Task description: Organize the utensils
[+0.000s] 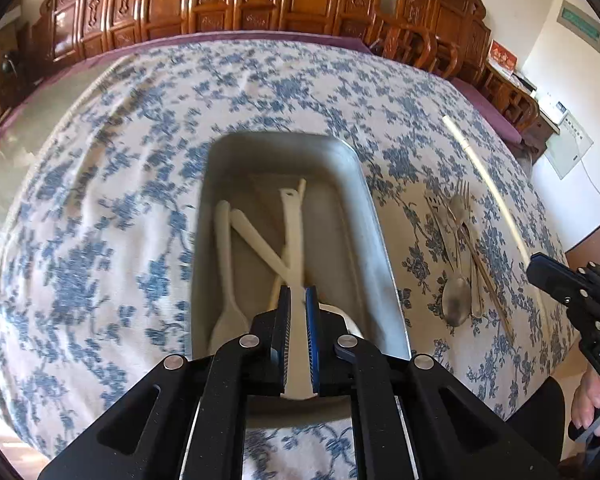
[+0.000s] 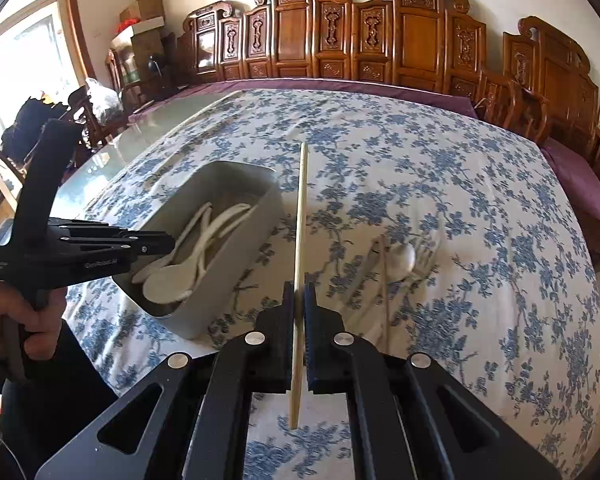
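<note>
A grey bin (image 1: pixel 364 196) stands on the floral tablecloth and holds several white plastic utensils (image 1: pixel 224 248). My left gripper (image 1: pixel 298 294) is shut on a white utensil (image 1: pixel 296 236) and holds it over the bin's near end. My right gripper (image 2: pixel 299 290) is shut on a wooden chopstick (image 2: pixel 302 208) that points away above the cloth, right of the bin (image 2: pixel 236 280). The chopstick also shows in the left wrist view (image 1: pixel 484 176). A metal spoon (image 1: pixel 456 300), fork (image 1: pixel 462 204) and another chopstick (image 1: pixel 488 280) lie right of the bin.
The table (image 2: pixel 460 184) carries a blue floral cloth over a purple cover. Carved wooden chairs (image 2: pixel 380 40) line the far edge. The metal spoon (image 2: pixel 404 258) and a chopstick (image 2: pixel 385 292) lie just right of my right gripper.
</note>
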A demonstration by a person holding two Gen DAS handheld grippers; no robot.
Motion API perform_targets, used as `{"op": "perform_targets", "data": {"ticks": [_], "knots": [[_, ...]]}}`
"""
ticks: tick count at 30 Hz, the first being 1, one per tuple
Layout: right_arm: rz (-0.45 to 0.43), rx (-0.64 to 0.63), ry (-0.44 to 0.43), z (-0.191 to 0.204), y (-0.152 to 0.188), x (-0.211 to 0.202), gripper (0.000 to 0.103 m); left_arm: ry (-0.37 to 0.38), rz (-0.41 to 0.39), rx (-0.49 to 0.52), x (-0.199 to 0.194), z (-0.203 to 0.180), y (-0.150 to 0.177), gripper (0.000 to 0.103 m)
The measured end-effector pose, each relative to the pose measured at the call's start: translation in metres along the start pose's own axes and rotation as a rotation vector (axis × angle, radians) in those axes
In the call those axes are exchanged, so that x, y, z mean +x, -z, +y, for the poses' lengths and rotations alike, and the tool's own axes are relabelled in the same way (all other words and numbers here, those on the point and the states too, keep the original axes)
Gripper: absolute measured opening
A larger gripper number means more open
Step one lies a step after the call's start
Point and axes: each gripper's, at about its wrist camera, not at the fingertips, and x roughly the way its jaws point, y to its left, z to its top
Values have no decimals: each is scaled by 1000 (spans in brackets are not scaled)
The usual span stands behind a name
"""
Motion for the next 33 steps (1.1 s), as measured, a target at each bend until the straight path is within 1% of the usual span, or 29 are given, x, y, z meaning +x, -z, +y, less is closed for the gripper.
{"op": "perform_targets", "data": {"ticks": [6,9,15,24,33], "knots": [[2,-6,-47,25,-12,8,6,-36,-62,-2,-26,17,0,6],[11,-22,-67,42,-18,17,6,-72,-98,4,-36,26,2,7],[45,-28,-96,66,-28,37,6,-97,-141,-15,-46,44,4,7],[118,33,-132,81,-42,80,6,-108,-169,-41,-48,62,6,7],[185,59,-147,91,-41,109,6,-113,-190,-50,-45,69,11,7]]}}
